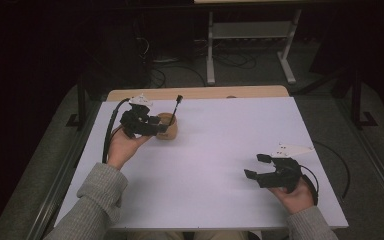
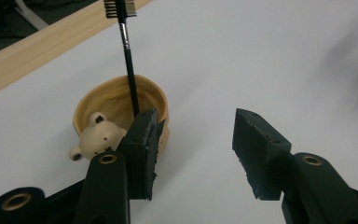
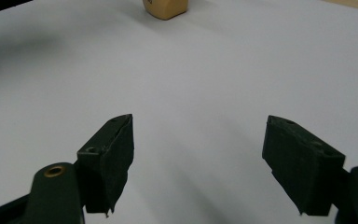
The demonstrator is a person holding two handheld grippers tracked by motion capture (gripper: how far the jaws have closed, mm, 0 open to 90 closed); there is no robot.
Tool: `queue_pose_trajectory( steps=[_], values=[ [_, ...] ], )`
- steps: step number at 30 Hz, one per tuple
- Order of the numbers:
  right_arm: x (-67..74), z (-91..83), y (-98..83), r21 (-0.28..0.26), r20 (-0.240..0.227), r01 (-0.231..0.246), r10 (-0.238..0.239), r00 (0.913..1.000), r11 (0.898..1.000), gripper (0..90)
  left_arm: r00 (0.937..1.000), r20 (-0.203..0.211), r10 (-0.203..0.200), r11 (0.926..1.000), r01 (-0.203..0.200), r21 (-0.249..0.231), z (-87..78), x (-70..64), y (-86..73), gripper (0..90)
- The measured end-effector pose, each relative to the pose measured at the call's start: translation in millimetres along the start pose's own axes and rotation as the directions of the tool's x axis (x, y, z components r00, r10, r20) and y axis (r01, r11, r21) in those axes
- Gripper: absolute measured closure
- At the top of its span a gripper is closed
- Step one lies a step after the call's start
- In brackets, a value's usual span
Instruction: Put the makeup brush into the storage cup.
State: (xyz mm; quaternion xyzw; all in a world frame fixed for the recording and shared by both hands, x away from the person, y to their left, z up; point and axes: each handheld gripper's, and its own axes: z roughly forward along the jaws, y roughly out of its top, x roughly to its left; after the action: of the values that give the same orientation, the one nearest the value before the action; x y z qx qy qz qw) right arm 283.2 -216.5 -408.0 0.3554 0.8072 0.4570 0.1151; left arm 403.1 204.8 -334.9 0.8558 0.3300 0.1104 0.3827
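Left gripper (image 2: 193, 154): jaws stand apart with nothing between them; one jaw is seen just in front of the cup's rim, and no pad presses on anything.
Cup (image 2: 116, 100): a tan cup with a small bear figure (image 2: 98, 135) on its rim is set on the white bench (image 1: 220, 150), far-left part, just beside the left gripper (image 1: 152, 125).
Brush (image 2: 128, 56): a thin black-handled brush is stood in the cup, leaning slightly, bristle head up.
Key relation: the handle's long axis runs nearly upright, just beyond and to the side of the open jaws; the left hand is judged much the nearer.
Right gripper (image 3: 198, 158): held wide and empty over bare bench, well apart from the cup (image 3: 165, 8); it is seen near the right edge (image 1: 255, 167).
Writing: none can be read.
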Motion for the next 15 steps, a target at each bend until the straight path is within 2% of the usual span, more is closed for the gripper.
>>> queue_pose_trajectory(
  steps=[4,8,10,12,13,14,15],
  values=[
    [0.3,-0.3,0.3,-0.010,-0.011,-0.009,0.009,0.9999,1.000,24.0,0.9999,0.016,0.000,1.0000,0.000,0.000,-2.1,-2.2,-4.7,50.2],
    [1.7,-0.3,1.2,-0.013,-0.010,-0.005,0.005,0.9999,1.000,24.0,0.9999,0.012,0.004,1.0000,-0.004,0.002,-4.2,-5.1,-9.7,49.7],
    [1.7,-0.3,1.0,-0.013,-0.010,-0.009,0.009,0.9999,1.000,24.0,0.9997,0.015,0.017,0.9999,-0.017,0.000,-6.1,-5.5,-12.0,49.4],
    [1.2,-0.4,0.8,-0.013,-0.007,-0.005,0.005,1.0000,1.000,24.0,0.9998,0.016,0.014,0.9999,-0.014,-0.010,-7.8,-6.9,-14.6,49.2],
    [1.1,-0.5,0.9,-0.013,-0.008,-0.006,0.006,0.9999,1.000,24.0,0.9998,0.019,0.001,0.9998,-0.001,-0.019,-8.3,-8.5,-16.3,49.0],
    [1.1,-0.6,0.9,-0.013,-0.008,-0.007,0.007,0.9999,1.000,24.0,0.9997,0.017,0.018,0.9997,-0.018,-0.015,-9.6,-8.2,-17.4,48.7],
    [1.1,-0.6,0.9,-0.014,-0.007,-0.006,0.006,1.0000,1.000,24.0,0.9998,0.016,0.016,0.9997,-0.015,-0.017,-10.2,-9.3,-18.7,48.4]
  ],
)
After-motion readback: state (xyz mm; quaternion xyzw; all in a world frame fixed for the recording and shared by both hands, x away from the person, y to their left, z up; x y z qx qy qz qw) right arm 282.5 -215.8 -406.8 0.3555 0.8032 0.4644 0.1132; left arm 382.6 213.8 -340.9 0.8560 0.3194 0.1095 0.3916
